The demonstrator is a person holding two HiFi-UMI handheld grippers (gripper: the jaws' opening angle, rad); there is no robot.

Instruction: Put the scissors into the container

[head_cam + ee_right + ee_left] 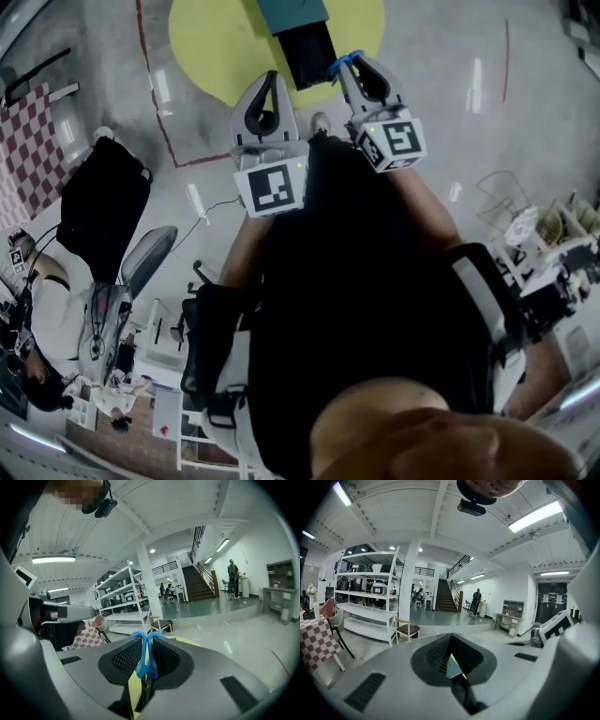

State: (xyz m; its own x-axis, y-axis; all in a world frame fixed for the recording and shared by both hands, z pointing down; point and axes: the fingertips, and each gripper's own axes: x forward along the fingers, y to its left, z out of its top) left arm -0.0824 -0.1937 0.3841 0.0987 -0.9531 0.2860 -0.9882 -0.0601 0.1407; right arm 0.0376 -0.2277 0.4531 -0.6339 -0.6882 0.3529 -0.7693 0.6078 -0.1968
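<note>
Right gripper (146,639) clamped shut on scissors (140,663); blue handle loops pinched between the jaws, poking past the tips. Left gripper (451,644) closed to a thin slit, nothing in it. Both held side by side, tips over yellow floor patch (211,47).

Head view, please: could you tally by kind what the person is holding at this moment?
Grippers: 2, the left gripper with jaws together on nothing, and the right gripper
Scissors: 1, blue handles pinched between the right gripper's jaws
Total: 3
</note>
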